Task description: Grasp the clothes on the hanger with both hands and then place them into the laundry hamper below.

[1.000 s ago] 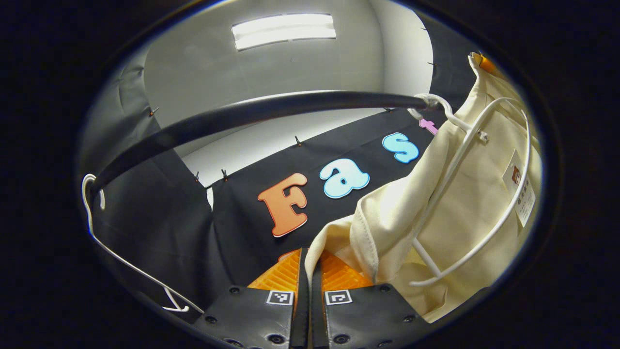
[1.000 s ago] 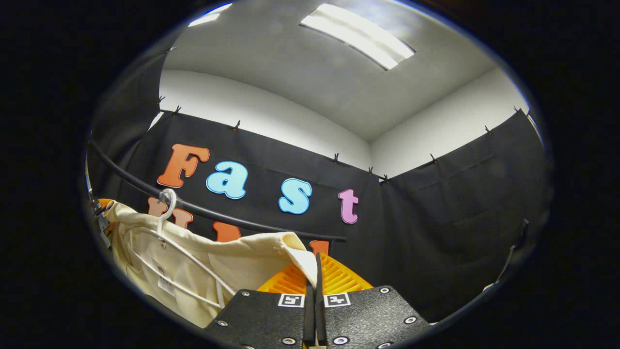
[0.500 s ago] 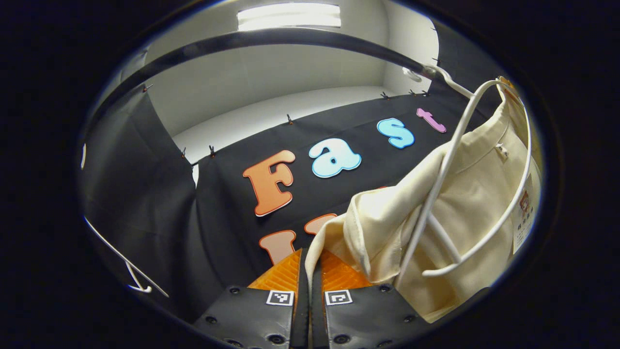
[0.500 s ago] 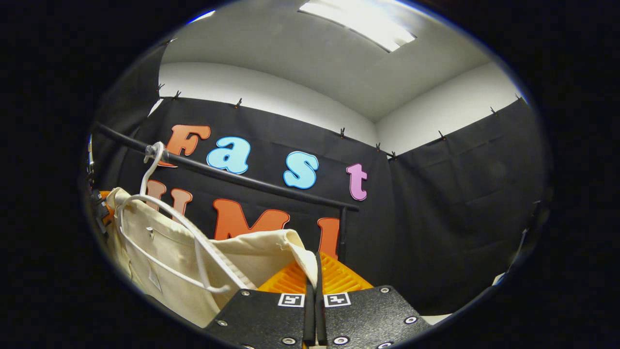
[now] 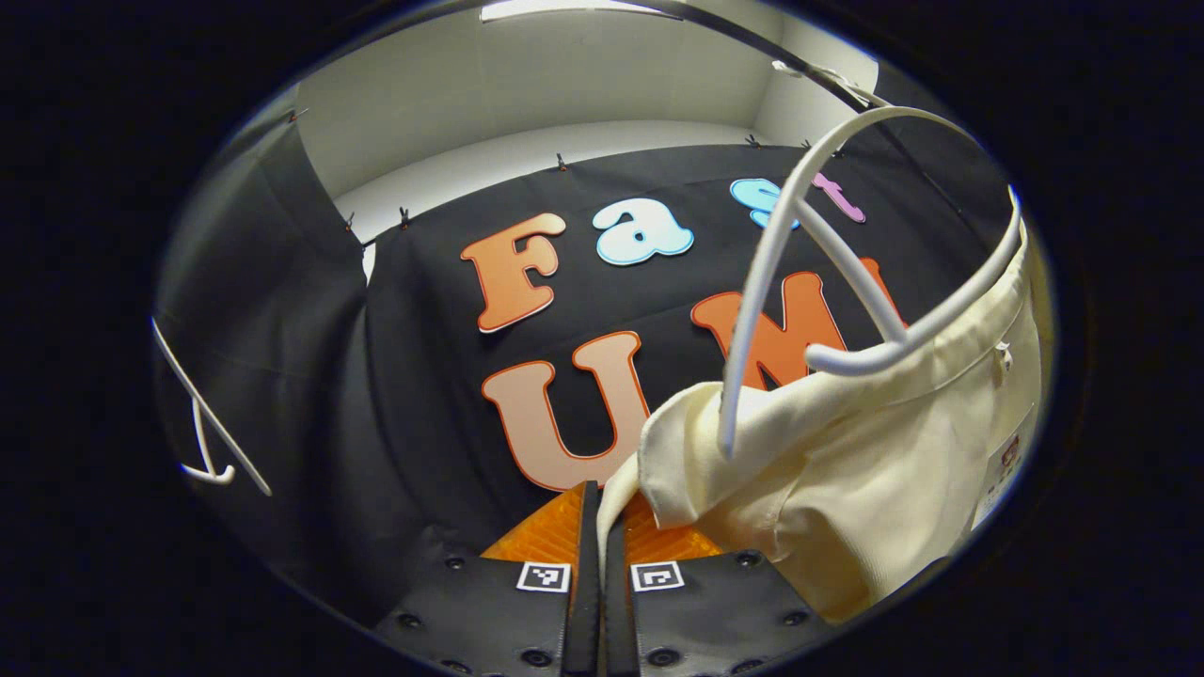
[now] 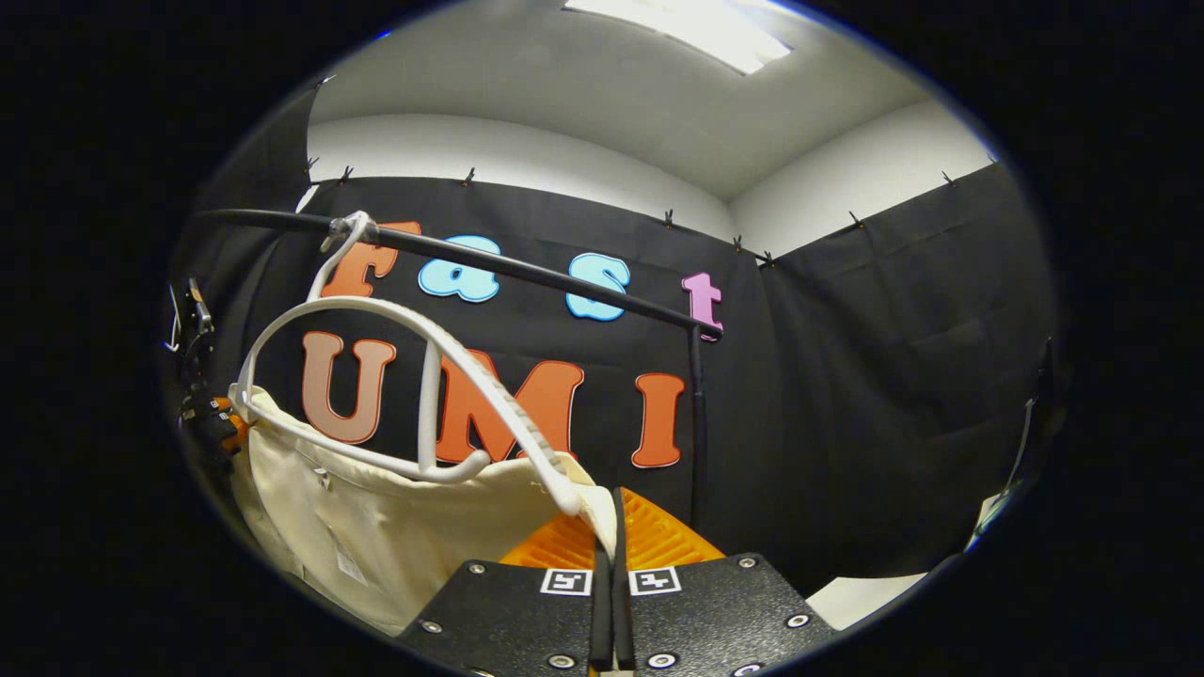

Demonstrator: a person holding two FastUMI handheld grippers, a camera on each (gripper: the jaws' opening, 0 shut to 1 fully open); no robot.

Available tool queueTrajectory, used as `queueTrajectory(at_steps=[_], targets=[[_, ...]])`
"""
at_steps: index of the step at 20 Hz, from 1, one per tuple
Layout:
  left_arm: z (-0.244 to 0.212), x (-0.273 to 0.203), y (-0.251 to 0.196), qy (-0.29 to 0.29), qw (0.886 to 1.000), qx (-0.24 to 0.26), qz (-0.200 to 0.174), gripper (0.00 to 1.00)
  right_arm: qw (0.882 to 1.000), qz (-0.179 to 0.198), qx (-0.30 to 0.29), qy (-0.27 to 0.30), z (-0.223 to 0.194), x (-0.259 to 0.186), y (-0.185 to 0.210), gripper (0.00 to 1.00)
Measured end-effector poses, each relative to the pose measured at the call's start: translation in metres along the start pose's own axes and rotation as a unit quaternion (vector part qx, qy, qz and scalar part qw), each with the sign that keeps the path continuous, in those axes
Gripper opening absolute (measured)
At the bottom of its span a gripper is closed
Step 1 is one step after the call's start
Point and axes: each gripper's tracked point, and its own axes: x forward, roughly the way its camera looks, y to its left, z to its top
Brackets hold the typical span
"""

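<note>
Both hand-held grippers, left point(image 5: 594, 512) and right point(image 6: 609, 527), pinching cream garment point(image 5: 875, 470), 1 edge each; garment hanging just under white hanger point(image 6: 423, 376). Judgement: step, clearing hanger; next, lowering toward hamper.

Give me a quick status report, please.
Left gripper and right gripper shut on cream garment. Garment mostly below white hanger. Hanger hooked on rail.
</note>
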Motion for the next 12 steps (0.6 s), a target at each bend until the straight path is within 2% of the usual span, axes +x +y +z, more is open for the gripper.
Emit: queueTrajectory(at_steps=[8, 12], targets=[[-0.022, -0.085, 0.022, 0.035, 0.999, -0.005, 0.002, 0.10, 0.998, 0.026, -0.055, 0.003, 0.012, -0.072, 0.016, 0.00], [-0.007, -0.134, 0.021, 0.052, 0.998, -0.035, -0.012, 0.09, 0.998, 0.053, -0.037, 0.011, 0.029, -0.116, 0.036, 0.00]])
